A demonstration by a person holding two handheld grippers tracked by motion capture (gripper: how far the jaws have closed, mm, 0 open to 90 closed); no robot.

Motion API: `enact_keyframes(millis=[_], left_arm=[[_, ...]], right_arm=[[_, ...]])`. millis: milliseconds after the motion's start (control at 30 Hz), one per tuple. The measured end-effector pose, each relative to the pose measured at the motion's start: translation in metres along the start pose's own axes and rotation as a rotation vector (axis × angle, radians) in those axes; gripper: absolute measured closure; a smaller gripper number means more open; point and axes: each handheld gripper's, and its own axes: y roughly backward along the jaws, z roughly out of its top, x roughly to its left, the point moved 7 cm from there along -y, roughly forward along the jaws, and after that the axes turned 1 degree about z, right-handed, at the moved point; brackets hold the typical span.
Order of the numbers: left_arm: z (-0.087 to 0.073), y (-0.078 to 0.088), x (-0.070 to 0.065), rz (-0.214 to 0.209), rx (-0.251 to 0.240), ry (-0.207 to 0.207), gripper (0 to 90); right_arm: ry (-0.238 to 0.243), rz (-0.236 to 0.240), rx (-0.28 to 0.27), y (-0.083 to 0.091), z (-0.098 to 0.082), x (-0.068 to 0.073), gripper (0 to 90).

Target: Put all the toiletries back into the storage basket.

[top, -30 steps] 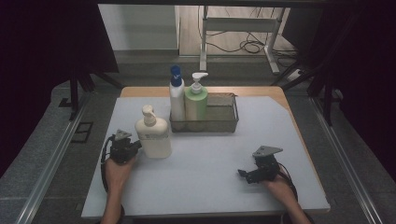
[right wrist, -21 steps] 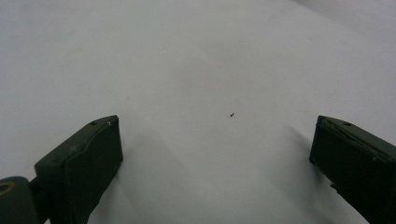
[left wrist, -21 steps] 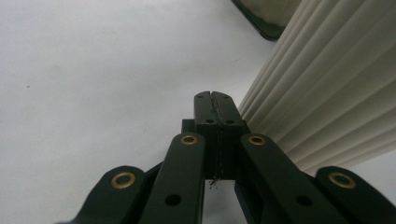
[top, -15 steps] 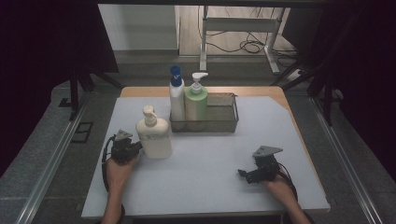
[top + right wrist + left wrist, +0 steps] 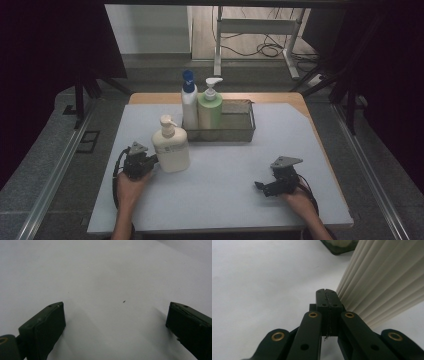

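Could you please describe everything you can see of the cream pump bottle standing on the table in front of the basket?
The cream pump bottle stands upright on the pale table, just in front of the wire basket. It looks like glossy plastic, with a pump head on top and a small printed label on its front. In the left gripper view its side is ribbed lengthwise. The left hand-held gripper, jaws shut, has its tips right beside the bottle's side; contact cannot be told.

matt ribbed cream plastic pump bottle point(image 5: 171, 148), dark wire-mesh metal basket point(image 5: 240, 125), smooth matt pale table sheet point(image 5: 225, 200), matt black plastic left gripper point(image 5: 327, 296) with brass rivets
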Motion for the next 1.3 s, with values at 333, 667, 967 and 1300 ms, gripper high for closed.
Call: enact_keyframes(millis=[333,667,967,1300], left_arm=[[-0.002,0.005,-0.022,-0.038,0.005,-0.046,89.3],[-0.008,0.009,-0.039,-0.076,0.019,-0.06,89.3],[-0.012,0.01,-0.054,-0.098,0.032,-0.081,89.3],[-0.014,0.011,-0.073,-0.125,0.041,-0.111,89.3]], right_arm=[[0.0,0.0,-0.001,0.0,0.0,0.0,2.0],[0.0,0.0,-0.001,0.0,0.0,0.0,2.1],[0.001,-0.001,-0.001,0.0,0.0,0.0,2.1],[0.001,0.001,0.0,0.0,0.0,0.0,2.1]])
